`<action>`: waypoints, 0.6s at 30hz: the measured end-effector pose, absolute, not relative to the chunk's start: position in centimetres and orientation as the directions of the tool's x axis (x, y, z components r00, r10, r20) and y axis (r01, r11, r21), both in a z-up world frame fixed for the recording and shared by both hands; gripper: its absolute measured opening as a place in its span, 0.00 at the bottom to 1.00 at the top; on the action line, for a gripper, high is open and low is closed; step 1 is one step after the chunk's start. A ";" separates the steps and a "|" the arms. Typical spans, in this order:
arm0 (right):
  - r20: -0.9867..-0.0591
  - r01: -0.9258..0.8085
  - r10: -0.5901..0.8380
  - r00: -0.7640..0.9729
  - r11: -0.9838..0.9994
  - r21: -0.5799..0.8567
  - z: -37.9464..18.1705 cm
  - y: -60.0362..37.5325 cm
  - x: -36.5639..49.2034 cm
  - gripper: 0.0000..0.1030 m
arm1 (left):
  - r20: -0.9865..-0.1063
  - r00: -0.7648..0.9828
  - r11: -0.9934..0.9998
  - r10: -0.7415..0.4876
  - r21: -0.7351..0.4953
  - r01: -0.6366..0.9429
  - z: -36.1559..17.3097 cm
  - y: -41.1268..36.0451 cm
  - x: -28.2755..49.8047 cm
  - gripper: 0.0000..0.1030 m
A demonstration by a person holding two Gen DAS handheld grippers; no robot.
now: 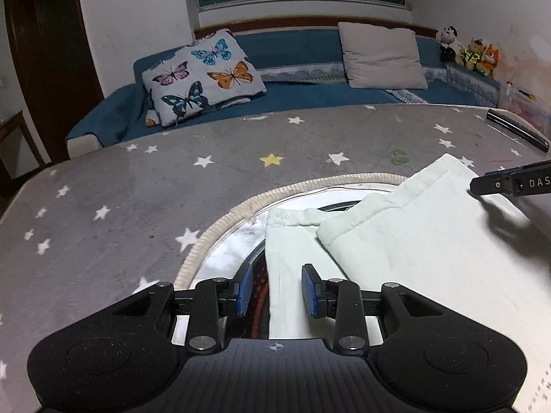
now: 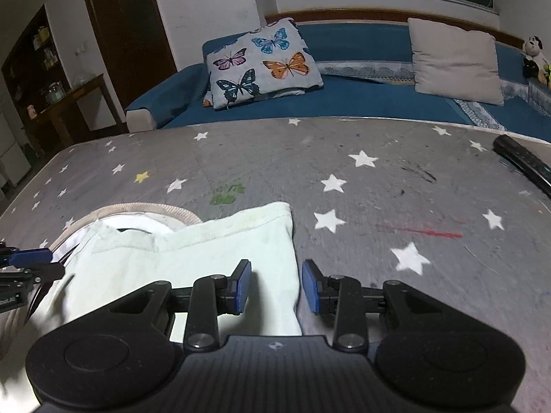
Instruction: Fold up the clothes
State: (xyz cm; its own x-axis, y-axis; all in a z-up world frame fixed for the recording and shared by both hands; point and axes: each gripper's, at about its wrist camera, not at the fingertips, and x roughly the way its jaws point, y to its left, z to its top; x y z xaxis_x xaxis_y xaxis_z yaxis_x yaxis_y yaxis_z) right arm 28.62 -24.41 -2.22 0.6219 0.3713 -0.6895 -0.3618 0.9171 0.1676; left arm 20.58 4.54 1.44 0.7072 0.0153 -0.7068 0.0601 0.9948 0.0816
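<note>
I see the garment (image 1: 413, 241) as a pale mint, soft knit piece, folded over itself, with a stitched hem on the top layer and a gathered elastic band (image 1: 292, 218) showing on the layer beneath. It lies on a grey cloth (image 1: 137, 189) printed with white stars and one yellow one; the cloth looks matte, scuffed and marked with red and green streaks. Part of the garment rests over a round, glossy mat (image 1: 234, 251) with a ribbed cream rim, and its far right corner (image 2: 279, 210) reaches out onto the grey cloth.

My left gripper (image 1: 277, 290) sits low over the garment's left edge, levelled forward, its blue ribbed pads (image 1: 245, 289) parted with one on each side of that edge. The jaws stand wide and hold nothing.

My right gripper (image 2: 275, 287) is low at the garment's right edge, pointing the same way, one pad over the fabric and the other over the grey cloth. Its jaws are equally wide apart, nothing between them gripped. In the left view its fingertip (image 1: 482, 186) hangs just above the folded top layer, casting a dark shadow on it.

A slim black bar (image 2: 523, 165) lies near the table's far right edge.
</note>
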 end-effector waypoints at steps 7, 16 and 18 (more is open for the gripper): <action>-0.676 -0.375 0.357 0.645 0.918 0.127 -2.4 -24.0 29.1 0.03 | -0.700 0.714 0.993 -0.024 0.068 0.099 0.9 3.9 21.6 0.06; -0.616 -0.268 0.242 0.750 0.962 0.052 0.1 -28.2 28.6 0.01 | -0.611 0.783 0.988 0.113 0.149 -0.026 2.8 6.2 21.0 0.02; -0.605 -0.210 0.193 0.772 0.977 0.043 0.5 -30.1 28.8 0.01 | -0.606 0.784 0.989 0.132 0.139 -0.060 3.1 7.5 21.1 0.02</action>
